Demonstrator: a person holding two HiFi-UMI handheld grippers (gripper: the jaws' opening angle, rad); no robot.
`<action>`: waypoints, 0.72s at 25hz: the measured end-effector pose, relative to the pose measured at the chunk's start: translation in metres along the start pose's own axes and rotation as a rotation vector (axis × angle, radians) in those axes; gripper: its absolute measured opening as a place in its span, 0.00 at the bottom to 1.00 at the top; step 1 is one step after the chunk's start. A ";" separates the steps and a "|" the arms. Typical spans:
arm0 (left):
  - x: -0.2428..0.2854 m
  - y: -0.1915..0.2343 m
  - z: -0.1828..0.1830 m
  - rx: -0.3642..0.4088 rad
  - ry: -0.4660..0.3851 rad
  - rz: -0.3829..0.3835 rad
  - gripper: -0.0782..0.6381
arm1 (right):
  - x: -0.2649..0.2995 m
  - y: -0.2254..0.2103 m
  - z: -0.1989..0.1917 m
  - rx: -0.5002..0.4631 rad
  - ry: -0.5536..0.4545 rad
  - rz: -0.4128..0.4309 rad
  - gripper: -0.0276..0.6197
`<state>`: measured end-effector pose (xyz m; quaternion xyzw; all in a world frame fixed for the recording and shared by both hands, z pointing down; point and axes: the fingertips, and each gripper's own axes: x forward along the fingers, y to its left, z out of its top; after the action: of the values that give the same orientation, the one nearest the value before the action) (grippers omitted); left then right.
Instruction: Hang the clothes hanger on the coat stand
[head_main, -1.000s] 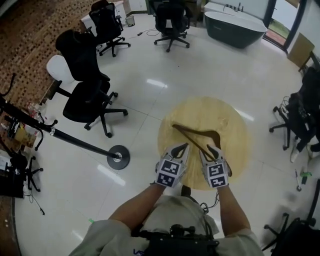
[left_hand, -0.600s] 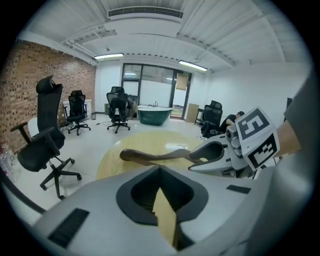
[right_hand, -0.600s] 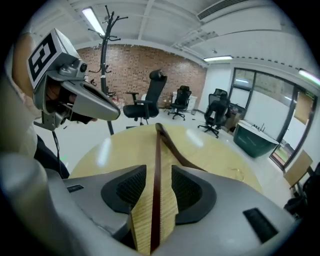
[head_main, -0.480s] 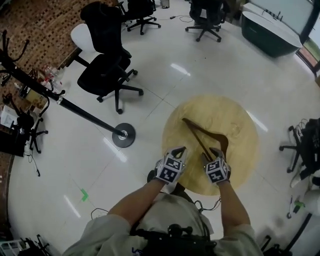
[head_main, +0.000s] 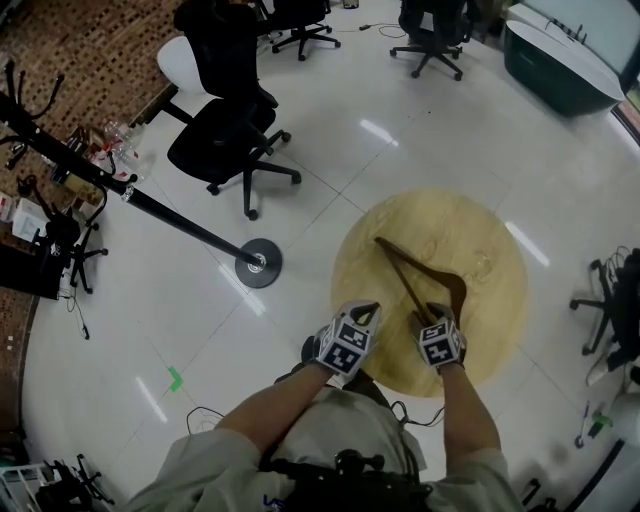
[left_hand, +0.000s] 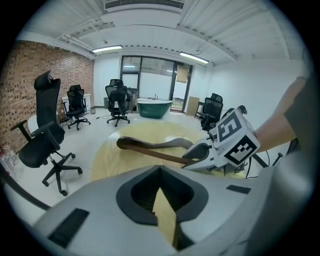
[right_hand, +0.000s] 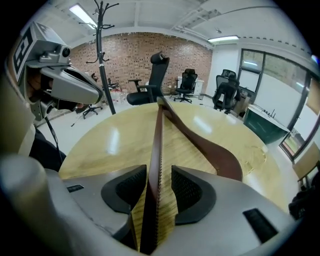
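Clothes hanger (head_main: 420, 285) lies flat on the round counter (head_main: 480, 225), lower right of the frame. Right hand-held gripper (head_main: 437, 316) has just been opening, bar between its jaws, untouched; left hand-held gripper (head_main: 364, 314) together, empty. Pinch that thin bar near its end and it may swing loose.

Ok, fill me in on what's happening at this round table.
A person holds a tool in each hand over the round table. The right tool has just been opening its jaws, which straddle the straight bar of the dark hanger lying there, without gripping it. The left tool is shut and empty beside it. The coat stand stands on the floor to the left.
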<state>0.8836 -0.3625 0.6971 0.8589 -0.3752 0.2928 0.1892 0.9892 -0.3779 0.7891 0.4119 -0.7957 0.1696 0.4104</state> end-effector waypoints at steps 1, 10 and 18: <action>0.001 0.002 0.000 0.000 0.001 0.001 0.11 | 0.002 0.000 0.000 0.004 -0.003 0.009 0.28; -0.005 -0.001 0.011 -0.046 -0.016 0.010 0.11 | -0.005 0.008 -0.004 0.007 -0.027 0.036 0.10; -0.029 0.010 0.009 -0.080 -0.048 0.065 0.11 | -0.032 0.017 0.013 -0.127 -0.084 -0.109 0.10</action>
<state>0.8634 -0.3580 0.6726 0.8448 -0.4187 0.2627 0.2048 0.9797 -0.3590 0.7576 0.4346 -0.7976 0.0788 0.4108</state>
